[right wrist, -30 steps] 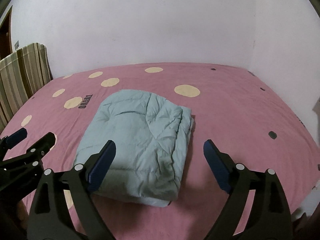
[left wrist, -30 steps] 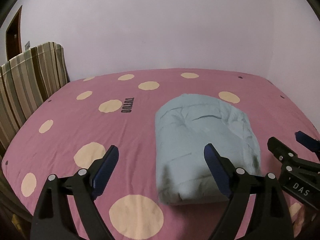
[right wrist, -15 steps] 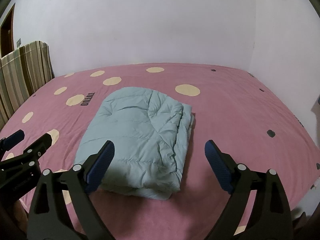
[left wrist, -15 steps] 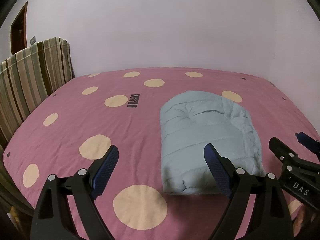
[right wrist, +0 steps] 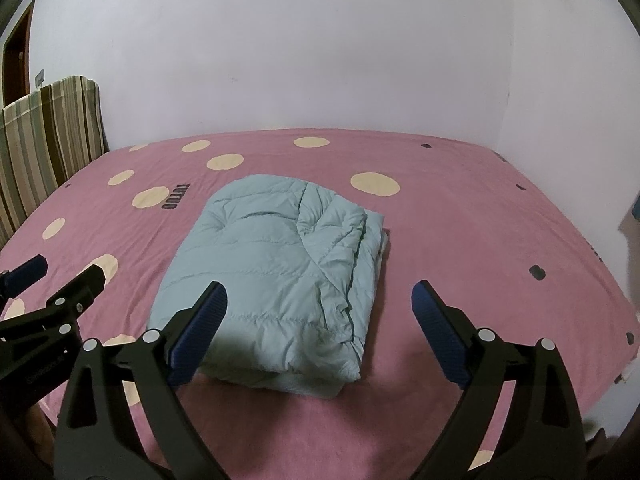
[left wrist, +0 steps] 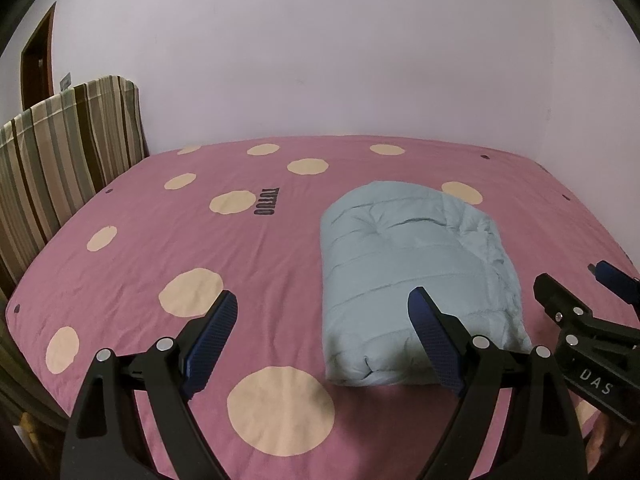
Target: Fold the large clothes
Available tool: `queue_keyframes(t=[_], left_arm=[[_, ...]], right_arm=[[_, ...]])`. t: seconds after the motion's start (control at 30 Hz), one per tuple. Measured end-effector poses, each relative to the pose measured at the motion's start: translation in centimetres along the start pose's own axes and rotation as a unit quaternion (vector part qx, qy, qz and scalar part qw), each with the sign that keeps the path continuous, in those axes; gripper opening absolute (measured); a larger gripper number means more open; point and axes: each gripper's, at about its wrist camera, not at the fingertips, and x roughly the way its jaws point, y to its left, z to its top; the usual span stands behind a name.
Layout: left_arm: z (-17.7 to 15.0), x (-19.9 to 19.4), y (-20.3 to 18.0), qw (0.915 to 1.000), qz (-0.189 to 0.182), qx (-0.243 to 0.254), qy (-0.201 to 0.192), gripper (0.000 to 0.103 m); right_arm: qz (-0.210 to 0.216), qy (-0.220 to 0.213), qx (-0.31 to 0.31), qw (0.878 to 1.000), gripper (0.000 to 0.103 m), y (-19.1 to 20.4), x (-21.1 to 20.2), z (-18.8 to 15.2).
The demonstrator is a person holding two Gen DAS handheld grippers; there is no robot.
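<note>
A light blue padded jacket [left wrist: 416,272] lies folded into a thick rectangle on the pink spotted bed sheet [left wrist: 200,248]; it also shows in the right wrist view [right wrist: 272,280]. My left gripper [left wrist: 324,336] is open and empty, held above the bed's near edge, left of the jacket's front. My right gripper [right wrist: 320,328] is open and empty, over the jacket's near right corner. Each gripper shows at the edge of the other's view: the right one [left wrist: 580,300] and the left one [right wrist: 60,284].
A striped mattress or cushion [left wrist: 60,160] stands against the wall at the bed's left. White walls [right wrist: 300,48] close the far side and the right. The sheet [right wrist: 460,220] has cream dots and dark print.
Both grippers have drawn back and risen a little from the jacket, so it sits farther off in both views. The jacket has not moved. Both stay open.
</note>
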Motion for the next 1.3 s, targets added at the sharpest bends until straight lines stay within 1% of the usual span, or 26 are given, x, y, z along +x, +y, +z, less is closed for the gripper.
queue_keyframes(t=[0.27,0.8,1.17,1.3], left_arm=[[-0.2,0.08,-0.12,1.0,-0.006,0.002,0.007,0.086],[-0.28,-0.33,-0.39,0.9999,-0.011,0.009,0.001,0.086],[-0.28,-0.46,-0.43,0.9997,-0.021,0.01,0.001,0.086],[-0.32,-0.46,-0.46,0.9998,-0.019,0.012,0.002,0.086]], right_arm=[[0.001,0.001,0.0,1.0,0.094,-0.01,-0.14,-0.13],[0.002,0.001,0.0,1.0,0.094,-0.04,-0.14,-0.17],[0.003,0.001,0.0,1.0,0.094,0.02,-0.1,-0.27],[0.004,0.001,0.0,1.0,0.094,0.06,-0.13,-0.28]])
